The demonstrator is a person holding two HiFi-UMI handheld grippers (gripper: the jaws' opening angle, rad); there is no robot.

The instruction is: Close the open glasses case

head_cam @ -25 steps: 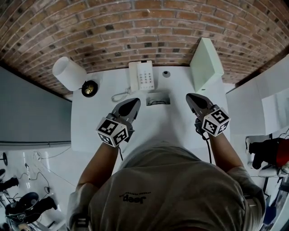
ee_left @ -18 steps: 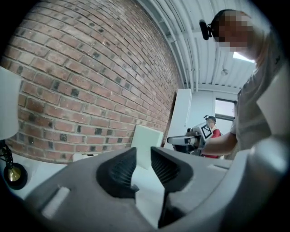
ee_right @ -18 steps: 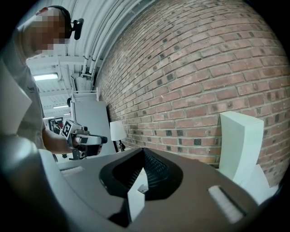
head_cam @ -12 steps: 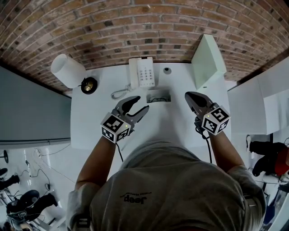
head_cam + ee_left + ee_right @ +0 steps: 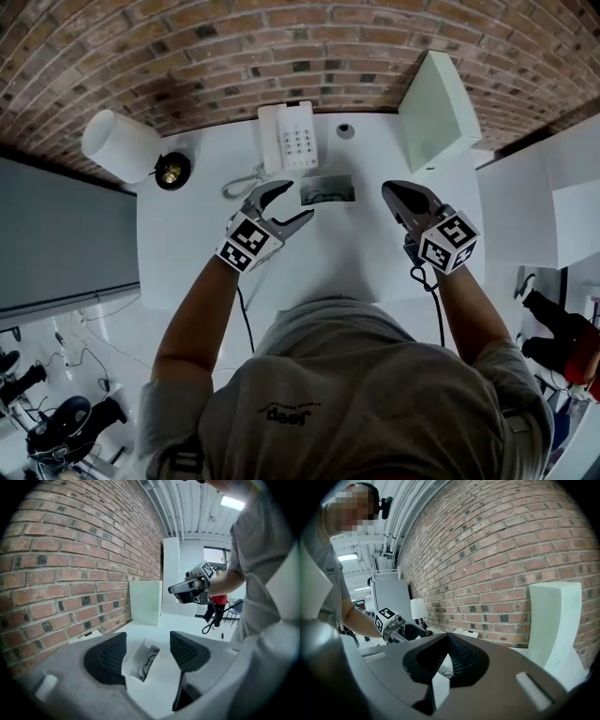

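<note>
– Brick wall [image 5: 234, 47] is running along the far edge of the white table [image 5: 187, 262], right? What is sitting along that edge?

– A white desk phone [image 5: 289, 136] is lying at the middle of the far edge, with its cord curling off toward the left edge. A white lamp [image 5: 120, 145] is standing at the far left corner. A pale box [image 5: 438, 111] is standing at the far right corner, close against the bricks.

– And where is the glasses case lying?

– The glasses case [image 5: 327, 190] is lying just in front of the phone, nearer the far edge than the near one and about midway between the left and right edges. Its lid is standing open, and in the left gripper view a pair of glasses [image 5: 146, 662] is showing inside it.

– What is the left gripper doing?

– The left gripper [image 5: 298, 201] is hovering just beside the case's left end. Its jaws are spread wide apart and are holding nothing. Its own view is looking out between them onto the open case. Whether a jaw is touching the case, I cannot tell.

– And the right one?

– The right gripper [image 5: 388, 191] is hanging over the table on the case's right side, a little apart from it. Its jaws are pressing together with nothing between them. The person's arms are reaching in from the near edge
</note>
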